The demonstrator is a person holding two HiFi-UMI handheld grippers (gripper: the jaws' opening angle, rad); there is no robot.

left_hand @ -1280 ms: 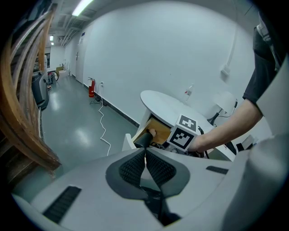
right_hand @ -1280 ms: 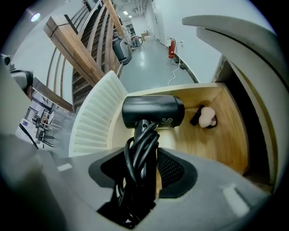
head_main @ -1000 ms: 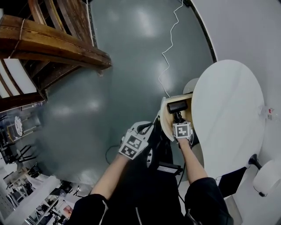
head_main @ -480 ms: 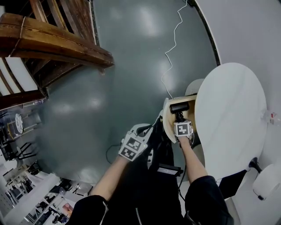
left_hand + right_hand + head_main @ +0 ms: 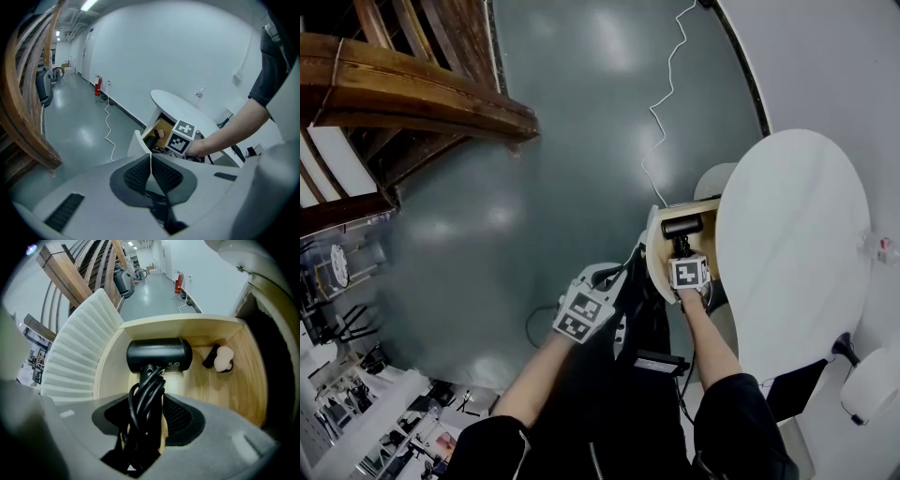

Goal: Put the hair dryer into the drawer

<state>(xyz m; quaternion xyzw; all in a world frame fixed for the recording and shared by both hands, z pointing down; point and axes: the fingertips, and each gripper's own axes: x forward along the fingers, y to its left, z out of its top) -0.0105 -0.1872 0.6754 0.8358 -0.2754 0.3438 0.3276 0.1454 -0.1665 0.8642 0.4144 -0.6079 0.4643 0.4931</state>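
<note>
Inside the open wooden drawer [image 5: 243, 380], I count 1 black hair dryer [image 5: 159, 355], its barrel lying crosswise, and 1 small cream-and-black object [image 5: 220, 358] near the right wall, apart from the dryer. My right gripper [image 5: 149, 411] is clamped on the dryer's cord-wrapped handle. My left gripper [image 5: 150, 164], off to the drawer's side, has its 2 jaws pressed together on nothing.
</note>
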